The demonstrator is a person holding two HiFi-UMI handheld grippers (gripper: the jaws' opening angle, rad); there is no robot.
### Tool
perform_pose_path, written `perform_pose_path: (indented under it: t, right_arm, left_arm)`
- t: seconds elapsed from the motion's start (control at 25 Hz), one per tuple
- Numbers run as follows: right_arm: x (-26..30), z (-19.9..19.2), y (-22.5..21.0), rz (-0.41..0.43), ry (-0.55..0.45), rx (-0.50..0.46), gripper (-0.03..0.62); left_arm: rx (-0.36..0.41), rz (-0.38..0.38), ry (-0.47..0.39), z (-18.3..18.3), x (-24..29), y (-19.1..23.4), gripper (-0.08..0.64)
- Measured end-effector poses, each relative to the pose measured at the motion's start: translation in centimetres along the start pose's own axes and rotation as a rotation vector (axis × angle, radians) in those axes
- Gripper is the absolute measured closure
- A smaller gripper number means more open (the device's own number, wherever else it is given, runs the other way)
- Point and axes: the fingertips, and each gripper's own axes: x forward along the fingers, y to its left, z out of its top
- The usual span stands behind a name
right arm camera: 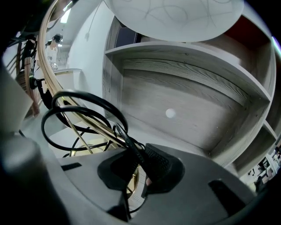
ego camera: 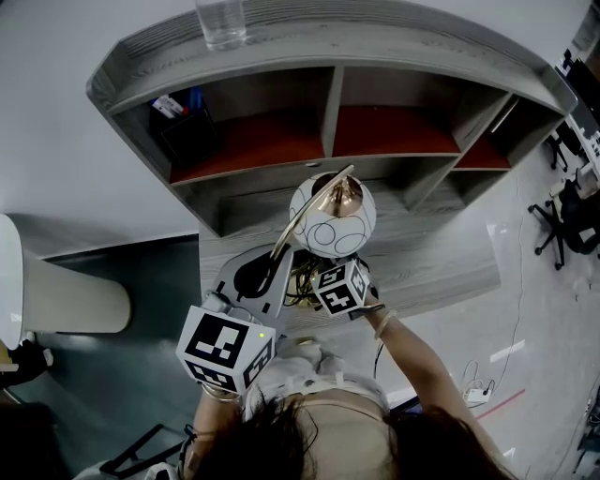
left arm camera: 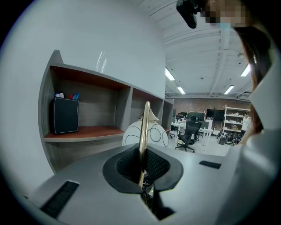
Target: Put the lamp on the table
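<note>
While both tools hold it, the lamp (ego camera: 333, 217) hangs over the grey tabletop (ego camera: 441, 258), just in front of the shelf unit (ego camera: 281, 150). Its base seems to sit clear of the tabletop, though the tools and arms cover it in the head view.

The white globe shade (left arm camera: 131, 134), drawn with thin dark loops, is turned toward the shelves. The curved brass stem (left arm camera: 143, 132) rises in front of it.

Left tool (left arm camera: 143, 171): jaws narrow, pads pressed on the brass stem, which stands upright between them.

Right tool (right arm camera: 141, 163): jaws narrow, closed on the lower part of the lamp, with the stem and the black cord (right arm camera: 72, 112) both caught between the pads. The rest of the cord loops loose beside it.

Shelf unit: a black box (ego camera: 187, 133) stands in the left compartment and a clear glass (ego camera: 221, 23) on the top board. An office chair (left arm camera: 192, 132) stands well apart, in the room beyond.
</note>
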Motion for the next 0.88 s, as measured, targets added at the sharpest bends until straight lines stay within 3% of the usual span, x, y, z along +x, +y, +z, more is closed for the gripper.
perform_pose_path:
  t: [0.88]
  right_arm:
    - [3.6,-0.3,-0.3,0.011,0.047,0.012,0.541]
  left_arm:
    - [-0.021,-0.025,0.051,-1.6,2.7,2.7,0.551]
